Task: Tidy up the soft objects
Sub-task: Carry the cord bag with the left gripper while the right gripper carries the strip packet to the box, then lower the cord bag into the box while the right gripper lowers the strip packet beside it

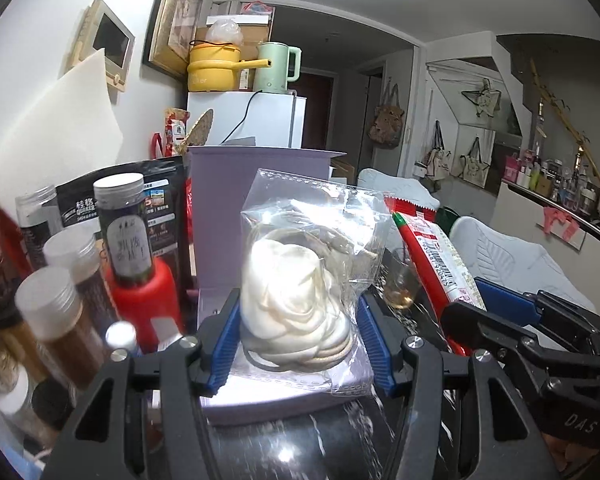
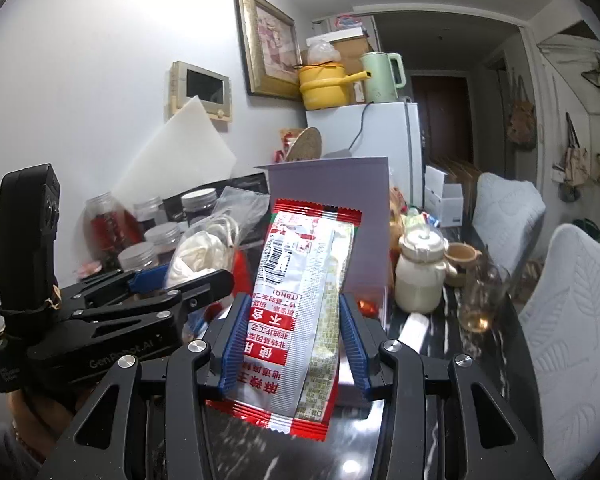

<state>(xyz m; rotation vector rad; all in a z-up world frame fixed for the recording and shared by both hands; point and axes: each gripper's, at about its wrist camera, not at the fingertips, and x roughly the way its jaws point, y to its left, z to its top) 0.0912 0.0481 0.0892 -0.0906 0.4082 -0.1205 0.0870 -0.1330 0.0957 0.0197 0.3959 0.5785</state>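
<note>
My left gripper (image 1: pixel 298 334) is shut on a clear plastic bag (image 1: pixel 304 264) holding a cream cloth and cord, upright over the lavender box (image 1: pixel 256 184) with its raised lid. The bag also shows in the right wrist view (image 2: pixel 204 250), left of the packet. My right gripper (image 2: pixel 294 338) is shut on a red and white snack packet (image 2: pixel 300 296), held upright in front of the lavender box lid (image 2: pixel 364 208). The packet also shows in the left wrist view (image 1: pixel 436 256), with the right gripper's blue pads (image 1: pixel 500 300) on it.
Several lidded jars (image 1: pixel 60 300) and a red bottle (image 1: pixel 144 296) crowd the left. A dark pouch (image 1: pixel 156 192) stands behind them. A cream pot (image 2: pixel 420 268), a cup (image 2: pixel 462 256) and a glass (image 2: pixel 482 300) stand on the dark marble table (image 2: pixel 452 352). White cushioned chairs (image 2: pixel 576 320) stand right.
</note>
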